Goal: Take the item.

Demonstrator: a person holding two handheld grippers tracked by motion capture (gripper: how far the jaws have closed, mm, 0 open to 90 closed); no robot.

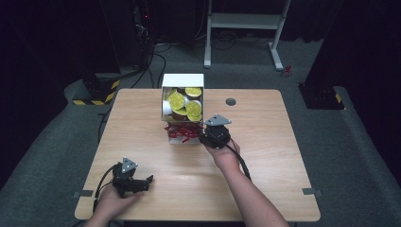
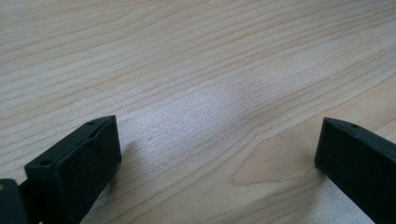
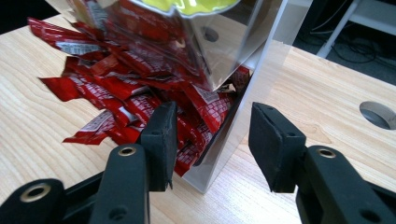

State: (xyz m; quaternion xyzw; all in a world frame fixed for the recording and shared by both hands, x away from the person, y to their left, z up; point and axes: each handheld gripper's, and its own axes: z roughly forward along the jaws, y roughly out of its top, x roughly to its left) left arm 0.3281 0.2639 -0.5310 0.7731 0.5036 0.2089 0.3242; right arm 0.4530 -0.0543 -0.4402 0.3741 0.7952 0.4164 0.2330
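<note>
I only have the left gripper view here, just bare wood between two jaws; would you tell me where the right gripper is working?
Observer: The right gripper is at the near right corner of a white box in the middle of the table.
Operator: Thank you. What does the box hold?
Observer: Yellow-lidded cups above, and red sachets spilling out at the bottom.
Operator: Is anything gripped yet?
Observer: No. Its jaws stand open astride the box's clear side wall, one among the sachets and one outside.
</note>
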